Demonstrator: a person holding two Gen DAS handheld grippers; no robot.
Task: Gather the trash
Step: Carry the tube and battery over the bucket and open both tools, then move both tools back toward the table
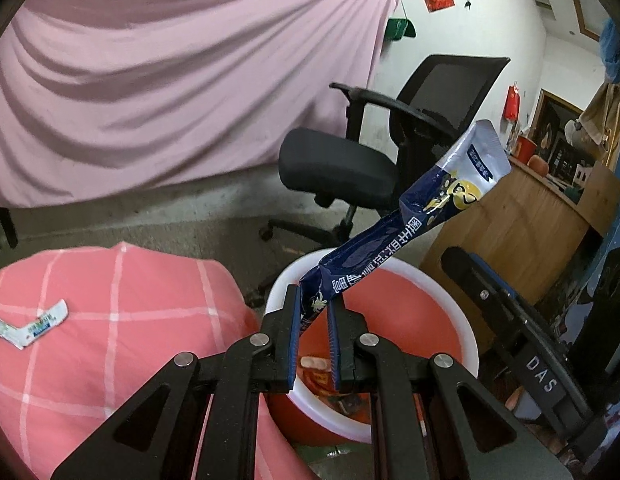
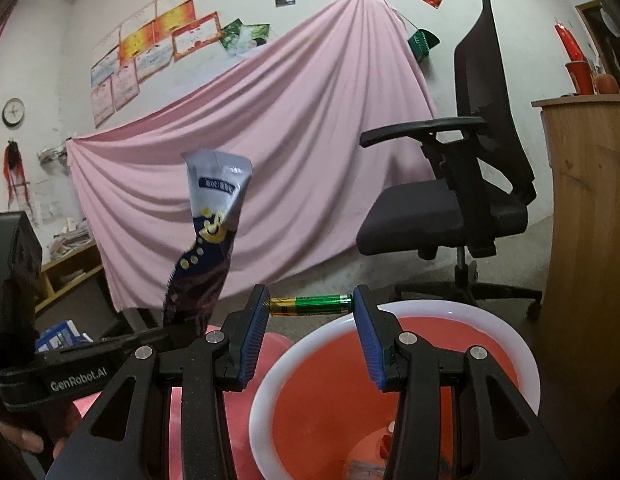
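Note:
My left gripper (image 1: 318, 298) is shut on one end of a long blue and silver snack wrapper (image 1: 422, 208), which sticks up over the red bin with the white rim (image 1: 466, 320). The wrapper also shows in the right wrist view (image 2: 207, 240), held by the left gripper (image 2: 181, 326). My right gripper (image 2: 310, 300) is shut on a green and gold battery (image 2: 310, 305), held end to end between its fingertips just above the far rim of the bin (image 2: 514, 344). Some trash lies at the bin's bottom (image 1: 322, 376).
A small white and green wrapper (image 1: 29, 324) lies on the pink checked cloth (image 1: 109, 344) to the left of the bin. A black office chair (image 1: 390, 152) stands behind the bin. A wooden cabinet (image 1: 510, 232) is at the right, and a pink sheet (image 1: 169, 80) hangs behind.

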